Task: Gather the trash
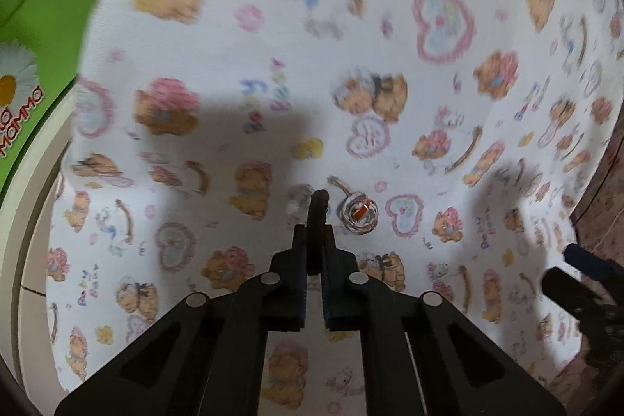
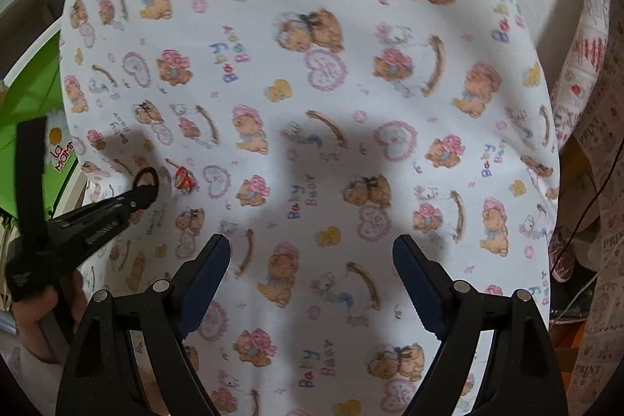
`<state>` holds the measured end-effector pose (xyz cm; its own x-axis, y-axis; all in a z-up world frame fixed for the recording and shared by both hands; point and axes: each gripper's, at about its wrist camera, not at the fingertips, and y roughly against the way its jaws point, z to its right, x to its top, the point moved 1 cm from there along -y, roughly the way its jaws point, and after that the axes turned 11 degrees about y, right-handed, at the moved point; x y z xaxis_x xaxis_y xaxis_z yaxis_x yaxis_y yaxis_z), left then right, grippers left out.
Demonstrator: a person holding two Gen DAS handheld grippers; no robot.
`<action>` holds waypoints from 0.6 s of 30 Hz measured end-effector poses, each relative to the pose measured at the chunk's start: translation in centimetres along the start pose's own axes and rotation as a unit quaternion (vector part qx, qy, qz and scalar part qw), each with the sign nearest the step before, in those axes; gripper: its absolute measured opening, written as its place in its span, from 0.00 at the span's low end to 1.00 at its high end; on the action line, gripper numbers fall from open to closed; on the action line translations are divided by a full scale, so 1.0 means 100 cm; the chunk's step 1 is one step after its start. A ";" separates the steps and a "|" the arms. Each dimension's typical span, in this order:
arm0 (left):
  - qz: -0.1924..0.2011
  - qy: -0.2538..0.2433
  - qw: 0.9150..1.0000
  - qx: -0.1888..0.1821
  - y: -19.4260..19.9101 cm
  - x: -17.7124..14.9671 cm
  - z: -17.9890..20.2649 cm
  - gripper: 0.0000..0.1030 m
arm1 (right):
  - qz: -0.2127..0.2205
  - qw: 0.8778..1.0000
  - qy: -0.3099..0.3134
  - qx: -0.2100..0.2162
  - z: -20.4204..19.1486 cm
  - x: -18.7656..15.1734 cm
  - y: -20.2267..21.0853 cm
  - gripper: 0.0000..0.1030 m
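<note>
Black jaws of the left gripper [image 1: 319, 199] are clenched together, with nothing visibly between them. Just right of their tips a small crumpled wrapper [image 1: 359, 214], white with a red bit, lies on the teddy-bear sheet [image 1: 390, 65]. Well right of the wrapper, the right gripper [image 2: 312, 252] hangs over the sheet, jaws released wide. A green box [image 1: 43, 10] sits beyond the sheet's left edge.

A wrapper [image 1: 359, 214] lies on the cloth [image 1: 273, 38], just right of the left gripper [image 1: 318, 199] tips. A box [image 1: 43, 10] stands off the cloth's left edge. In the right wrist view, the left gripper [image 2: 146, 182] reaches in from the left, the wrapper [image 2: 184, 178] just beside it; the right gripper [image 2: 312, 260] sits nearer, well right of both.
</note>
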<state>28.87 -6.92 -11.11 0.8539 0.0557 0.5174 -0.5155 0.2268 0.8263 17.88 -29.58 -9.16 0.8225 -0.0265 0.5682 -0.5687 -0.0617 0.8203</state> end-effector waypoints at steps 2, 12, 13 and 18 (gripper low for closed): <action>0.008 0.005 1.000 0.002 0.011 0.003 -0.007 0.05 | 0.003 1.000 0.001 -0.001 -0.006 0.003 -0.002 0.84; 0.072 0.013 0.997 0.036 0.060 0.001 -0.026 0.05 | 0.025 0.999 0.010 0.034 -0.057 0.029 -0.023 0.80; 0.072 0.018 0.997 0.036 0.063 0.003 -0.030 0.05 | 0.026 0.999 0.015 0.031 -0.064 0.032 -0.027 0.79; 0.068 0.048 0.996 0.044 0.064 0.009 -0.045 0.05 | 0.025 0.999 0.030 -0.005 -0.090 0.044 -0.049 0.73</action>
<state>26.67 -1.06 -6.39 0.7763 0.1736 0.6059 -0.6276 0.1244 0.7685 24.15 -20.36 -10.14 0.7908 0.0308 0.6113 -0.6095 -0.0518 0.7911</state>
